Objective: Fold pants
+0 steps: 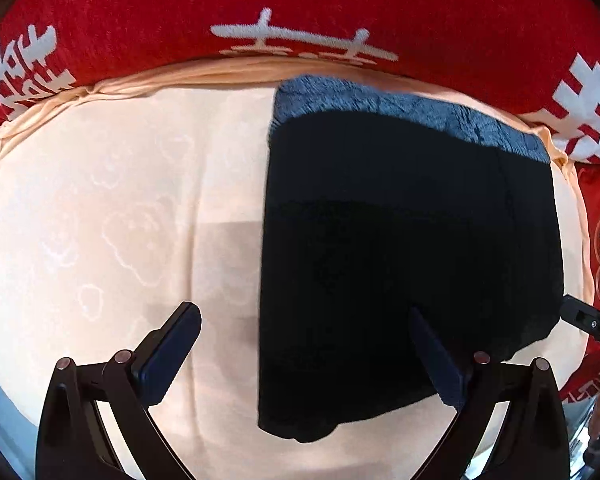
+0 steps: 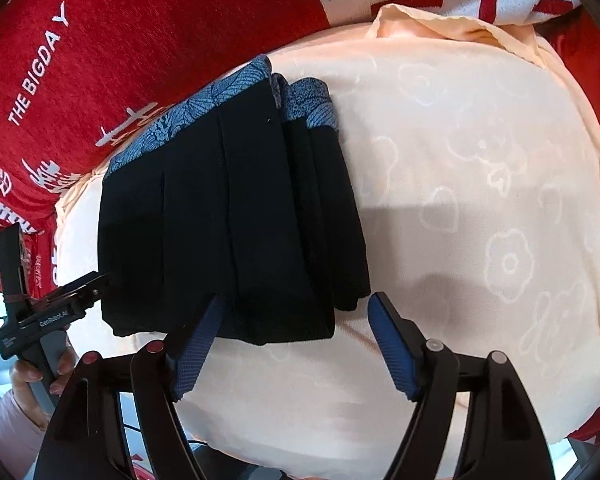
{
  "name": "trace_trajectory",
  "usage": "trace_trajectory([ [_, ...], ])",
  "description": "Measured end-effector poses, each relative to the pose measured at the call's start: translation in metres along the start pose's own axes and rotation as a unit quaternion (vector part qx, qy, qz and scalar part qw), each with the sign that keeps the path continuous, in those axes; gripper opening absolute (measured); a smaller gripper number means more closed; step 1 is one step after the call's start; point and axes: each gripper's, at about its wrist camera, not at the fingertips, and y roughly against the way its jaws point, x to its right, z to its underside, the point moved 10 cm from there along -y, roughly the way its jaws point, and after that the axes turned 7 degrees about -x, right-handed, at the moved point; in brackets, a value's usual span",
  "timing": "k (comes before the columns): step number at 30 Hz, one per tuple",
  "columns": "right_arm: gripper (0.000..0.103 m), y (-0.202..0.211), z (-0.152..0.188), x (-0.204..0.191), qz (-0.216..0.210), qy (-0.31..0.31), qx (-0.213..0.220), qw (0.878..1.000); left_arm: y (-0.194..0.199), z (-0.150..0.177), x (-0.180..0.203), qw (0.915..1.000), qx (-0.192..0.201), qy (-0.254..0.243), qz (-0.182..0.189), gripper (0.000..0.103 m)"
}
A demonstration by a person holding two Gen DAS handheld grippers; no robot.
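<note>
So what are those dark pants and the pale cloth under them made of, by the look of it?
The pants look like a soft matte knit, black with a blue leaf-print band; they drape in limp folds. The pale cloth looks like thin woven fabric with a slight sheen, a flower pattern woven in. Exact fibres cannot be told.

— How did we find the light?
— Bright and even. The peach cloth glared almost white, and soft grey shadows fell on it just beside the pants.
— And the pants?
— Their black cloth swallowed all detail; only the blue band stayed sharp.
— The edges?
— Around the peach cloth, the fisheye bowed everything, and corners went dark.
</note>
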Motion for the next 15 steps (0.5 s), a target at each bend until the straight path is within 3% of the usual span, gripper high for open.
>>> trace_trajectory([
  [9, 0.079, 0.001, -0.006, 0.005, -0.006, -0.002, -0.003, 1.000, 0.007, -0.022, -0.011, 0.9997, 0.010, 0.022, 0.002, 0.102],
  [15, 0.079, 0.001, -0.021, 0.005, -0.010, -0.001, -0.001, 1.000, 0.013, -0.057, -0.019, 0.9991, 0.024, 0.033, 0.012, 0.102],
])
